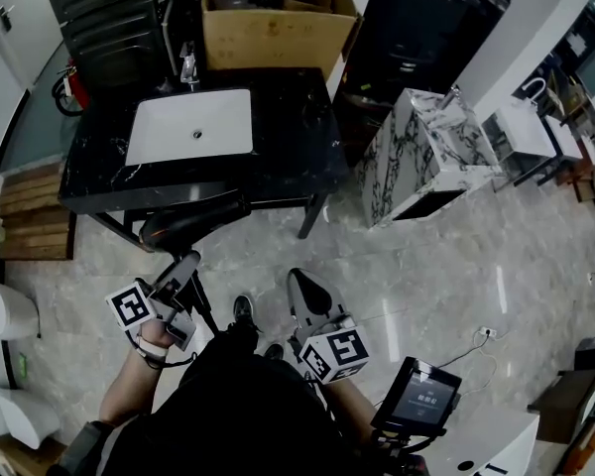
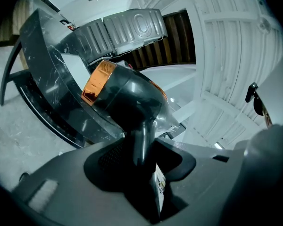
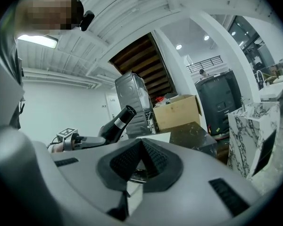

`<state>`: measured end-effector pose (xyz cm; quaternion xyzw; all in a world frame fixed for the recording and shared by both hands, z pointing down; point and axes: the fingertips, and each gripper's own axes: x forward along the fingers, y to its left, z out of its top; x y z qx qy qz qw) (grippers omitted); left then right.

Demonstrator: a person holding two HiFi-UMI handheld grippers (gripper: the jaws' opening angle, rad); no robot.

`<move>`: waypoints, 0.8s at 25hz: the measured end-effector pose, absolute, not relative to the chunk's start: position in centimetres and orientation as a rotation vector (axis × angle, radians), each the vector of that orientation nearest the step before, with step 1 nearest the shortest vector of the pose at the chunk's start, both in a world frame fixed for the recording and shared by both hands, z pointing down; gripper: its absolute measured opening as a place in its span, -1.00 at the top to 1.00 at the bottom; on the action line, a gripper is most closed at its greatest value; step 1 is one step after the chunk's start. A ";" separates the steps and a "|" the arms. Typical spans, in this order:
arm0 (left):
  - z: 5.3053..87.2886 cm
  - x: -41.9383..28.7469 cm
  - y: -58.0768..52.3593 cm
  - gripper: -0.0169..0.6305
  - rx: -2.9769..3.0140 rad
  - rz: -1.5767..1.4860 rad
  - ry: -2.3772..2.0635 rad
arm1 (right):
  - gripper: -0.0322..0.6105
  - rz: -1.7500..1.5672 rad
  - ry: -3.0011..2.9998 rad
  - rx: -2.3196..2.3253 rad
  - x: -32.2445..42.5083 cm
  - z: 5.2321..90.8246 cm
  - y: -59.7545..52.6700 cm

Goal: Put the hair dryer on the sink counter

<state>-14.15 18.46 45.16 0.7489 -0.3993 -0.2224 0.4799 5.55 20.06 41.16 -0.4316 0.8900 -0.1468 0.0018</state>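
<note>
Black hair dryer (image 2: pixel 127 95) clamped in left hand-held gripper (image 2: pixel 140 155); right hand-held gripper (image 3: pixel 140 153) closed; cardboard box (image 1: pixel 278 33) behind sink counter (image 1: pixel 297 137).

Cardboard box (image 1: pixel 278 13) behind the sink counter (image 1: pixel 296 137); marble cabinet (image 1: pixel 426 152) apparently just right of it.

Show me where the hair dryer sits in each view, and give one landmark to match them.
Head view: hair dryer left of centre, at the front edge of the sink counter, held by the left gripper.
Left gripper view: hair dryer at centre, handle between the jaws.
Right gripper view: hair dryer left of centre, nozzle up-right.
Shared landmark: the black sink counter, in all three.
</note>
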 end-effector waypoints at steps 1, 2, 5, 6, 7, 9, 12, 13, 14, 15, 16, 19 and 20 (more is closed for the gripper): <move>45.2 -14.4 17.5 0.40 1.829 -0.537 -0.971 | 0.91 -0.467 2.788 -1.362 5.4 41.3 19.1; 45.3 -14.6 16.5 0.40 1.834 -0.532 -0.967 | 0.91 -0.472 2.783 -1.371 5.2 41.3 18.1; 45.3 -15.1 13.7 0.40 1.853 -0.523 -0.952 | 0.91 -0.479 2.778 -1.402 4.6 41.4 15.4; 45.4 -15.3 12.9 0.40 1.856 -0.518 -0.950 | 0.91 -0.483 2.776 -1.410 4.4 41.5 14.6; 45.6 -15.6 12.2 0.40 1.858 -0.511 -0.950 | 0.91 -0.490 2.773 -1.417 4.1 41.7 13.9; 46.0 -16.4 10.8 0.40 1.856 -0.499 -0.953 | 0.91 -0.504 2.766 -1.431 3.7 41.8 12.4; 46.8 -17.4 9.0 0.40 1.836 -0.488 -0.959 | 0.91 -0.513 2.762 -1.452 3.1 42.1 10.6; 47.0 -17.7 8.6 0.40 1.830 -0.481 -0.961 | 0.91 -0.514 2.763 -1.459 2.9 42.2 10.2; 47.3 -17.9 8.2 0.40 1.825 -0.471 -0.964 | 0.91 -0.516 2.762 -1.465 2.8 42.3 9.7; 47.4 -18.0 7.8 0.40 1.823 -0.464 -0.965 | 0.91 -0.519 2.761 -1.469 2.7 42.3 9.3; 47.5 -18.1 7.4 0.40 1.821 -0.461 -0.964 | 0.91 -0.523 2.761 -1.471 2.6 42.3 8.8; 47.8 -18.1 6.3 0.40 1.811 -0.455 -0.962 | 0.91 -0.534 2.767 -1.467 2.3 42.5 7.6; 47.9 -18.1 5.9 0.40 1.807 -0.452 -0.965 | 0.91 -0.539 2.768 -1.465 2.3 42.6 7.2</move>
